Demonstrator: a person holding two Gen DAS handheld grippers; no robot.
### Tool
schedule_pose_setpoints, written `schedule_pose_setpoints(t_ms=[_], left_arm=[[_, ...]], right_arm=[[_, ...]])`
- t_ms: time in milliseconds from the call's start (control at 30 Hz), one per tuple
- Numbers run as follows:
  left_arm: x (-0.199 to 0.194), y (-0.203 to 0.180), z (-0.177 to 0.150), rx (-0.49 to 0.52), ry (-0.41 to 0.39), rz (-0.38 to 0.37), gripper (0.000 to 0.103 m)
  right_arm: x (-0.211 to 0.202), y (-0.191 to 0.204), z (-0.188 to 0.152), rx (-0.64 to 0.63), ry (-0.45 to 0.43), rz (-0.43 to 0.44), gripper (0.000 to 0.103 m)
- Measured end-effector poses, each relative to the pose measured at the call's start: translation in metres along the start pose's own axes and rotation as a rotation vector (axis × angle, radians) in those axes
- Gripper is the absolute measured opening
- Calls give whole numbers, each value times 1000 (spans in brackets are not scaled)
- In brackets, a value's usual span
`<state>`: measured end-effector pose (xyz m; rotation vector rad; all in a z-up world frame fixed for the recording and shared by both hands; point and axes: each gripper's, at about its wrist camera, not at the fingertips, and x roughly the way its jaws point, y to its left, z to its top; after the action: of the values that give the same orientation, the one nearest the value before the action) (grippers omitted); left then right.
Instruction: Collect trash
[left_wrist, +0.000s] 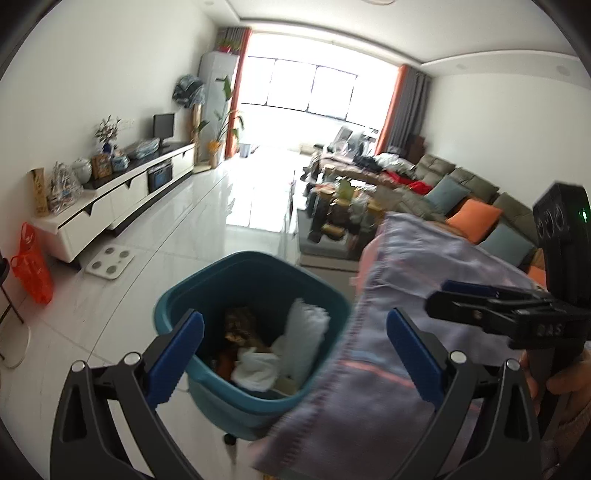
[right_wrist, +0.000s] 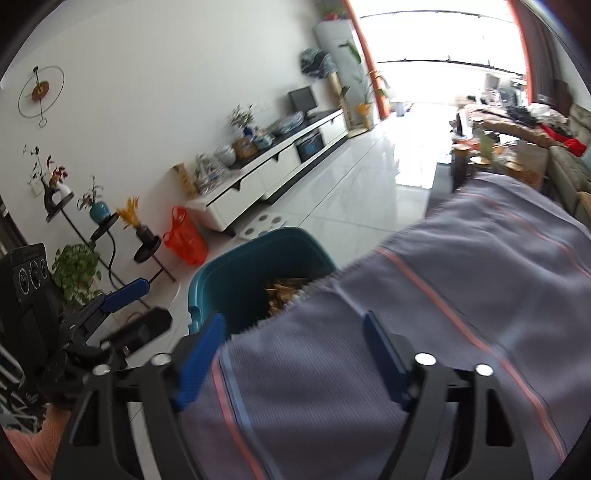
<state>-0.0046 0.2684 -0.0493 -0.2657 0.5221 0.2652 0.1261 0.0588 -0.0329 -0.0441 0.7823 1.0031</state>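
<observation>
A teal trash bin (left_wrist: 207, 280) stands on the white floor, holding crumpled white paper (left_wrist: 306, 325) and brown scraps (left_wrist: 240, 321). My left gripper (left_wrist: 295, 332) hangs above it, blue pads wide apart and nothing between them. A grey-purple striped cloth (left_wrist: 406, 280) covers a surface just right of the bin and overlaps its rim. My right gripper (right_wrist: 293, 325) stands open over this cloth (right_wrist: 443, 332), its pads not pressing on it. In the right wrist view the bin (right_wrist: 258, 240) shows brown scraps (right_wrist: 284, 291), and the left gripper (right_wrist: 159, 301) is seen open at the left.
A white TV cabinet (left_wrist: 122, 195) runs along the left wall, with an orange plastic bag (left_wrist: 31, 262) and a bathroom scale (left_wrist: 110, 258) on the floor near it. A cluttered coffee table (left_wrist: 340, 218) and a sofa (left_wrist: 472, 199) stand to the right. A plant stand (right_wrist: 103, 229) is at the left.
</observation>
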Motion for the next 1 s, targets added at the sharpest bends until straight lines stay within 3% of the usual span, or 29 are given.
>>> schedule_pose_setpoints(t_ms=[133,400,633,800,1000], left_arm=[[-12,-31,-4,5,-40,-51,100],[-18,-101,-9,48,-105,-125,100],[-21,-174,-16,173,-156,-137,100],[-31,-220,-25,239,-222,-173,100],[-39,-248,-33,260,-242,-214,100]], right_arm=[[-47,-7,-25,-16,-87,-100,100],[-131,-41,-85,71,-236,-366,99],[-189,-57,-116,103,-348,-567,99],[-219,-63,-139,129,-416,-670,99],[-238,-71,-153,176,-457,-738,99]])
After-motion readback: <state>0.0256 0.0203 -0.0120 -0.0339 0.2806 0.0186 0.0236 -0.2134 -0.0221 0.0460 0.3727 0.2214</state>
